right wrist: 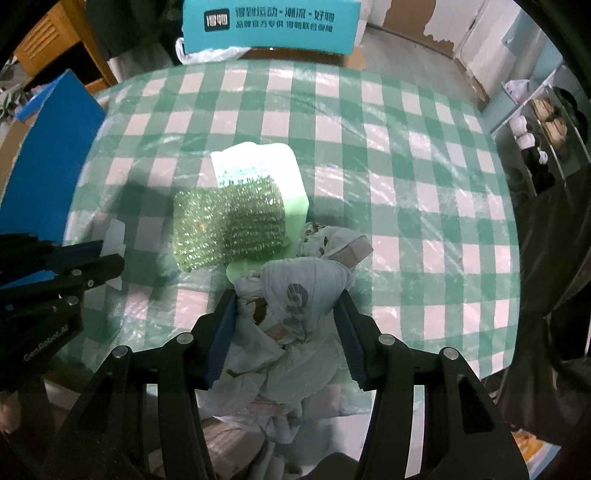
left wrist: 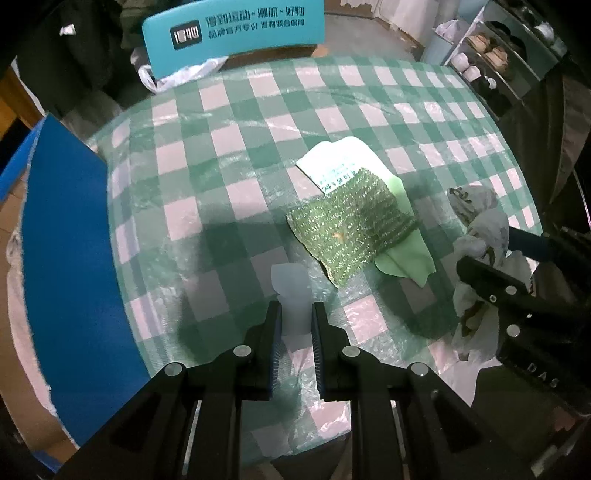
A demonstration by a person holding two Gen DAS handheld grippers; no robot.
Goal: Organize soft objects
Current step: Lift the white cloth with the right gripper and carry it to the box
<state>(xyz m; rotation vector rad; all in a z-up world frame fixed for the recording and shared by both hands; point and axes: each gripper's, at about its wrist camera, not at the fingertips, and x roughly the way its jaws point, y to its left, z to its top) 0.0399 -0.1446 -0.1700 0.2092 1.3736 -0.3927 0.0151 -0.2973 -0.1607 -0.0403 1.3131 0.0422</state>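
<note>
A green-checked worktop [right wrist: 406,177] carried a sparkly green mesh [right wrist: 229,225]; the left hand-held gripper [left wrist: 294,314] pinched white foam [left wrist: 291,295], the right hand-held gripper [right wrist: 286,306] a crumpled bag [right wrist: 295,295].

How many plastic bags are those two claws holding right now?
2. A small translucent bag sits pinched in the left gripper; a crumpled white printed bag fills the right gripper. More may lie hidden beneath.

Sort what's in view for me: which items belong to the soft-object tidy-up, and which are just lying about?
Part of the job:
- crumpled plastic bag, held in the right hand-held gripper
- translucent soft piece, held in the left hand-held gripper
- green bubble wrap on the green cloth

Just lying about:
- teal box
- blue board
- shelf of cups
- checkered tablecloth
</note>
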